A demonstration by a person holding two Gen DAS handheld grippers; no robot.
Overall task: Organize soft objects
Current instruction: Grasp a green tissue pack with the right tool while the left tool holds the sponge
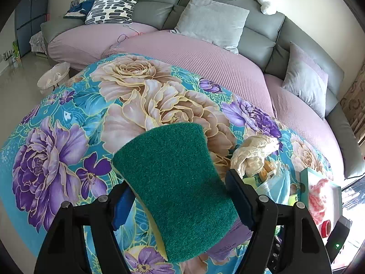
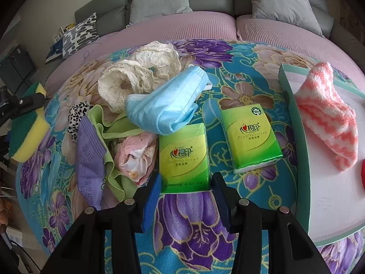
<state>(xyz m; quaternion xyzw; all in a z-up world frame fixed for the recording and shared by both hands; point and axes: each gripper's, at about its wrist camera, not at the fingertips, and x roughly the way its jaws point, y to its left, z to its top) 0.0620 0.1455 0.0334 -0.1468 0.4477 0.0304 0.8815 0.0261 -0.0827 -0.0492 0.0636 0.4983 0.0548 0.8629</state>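
My left gripper [image 1: 178, 196] is shut on a green and yellow sponge [image 1: 175, 189] and holds it above the floral blanket [image 1: 68, 123]; the sponge also shows in the right wrist view [image 2: 27, 132] at the far left. My right gripper [image 2: 186, 188] is open, its jaws on either side of the near end of a green tissue pack [image 2: 183, 157]. A second tissue pack [image 2: 249, 137] lies to its right. A teal-rimmed tray [image 2: 303, 171] at the right holds a pink and white fuzzy cloth [image 2: 328, 118].
A pile left of the packs holds a blue face mask [image 2: 166, 105], cream lace cloth [image 2: 136, 75], a purple mask packet [image 2: 91, 157], green cloth [image 2: 114, 130], a pink item [image 2: 134, 155] and a spotted scrunchie [image 2: 76, 116]. A sofa with cushions [image 1: 212, 22] lies behind.
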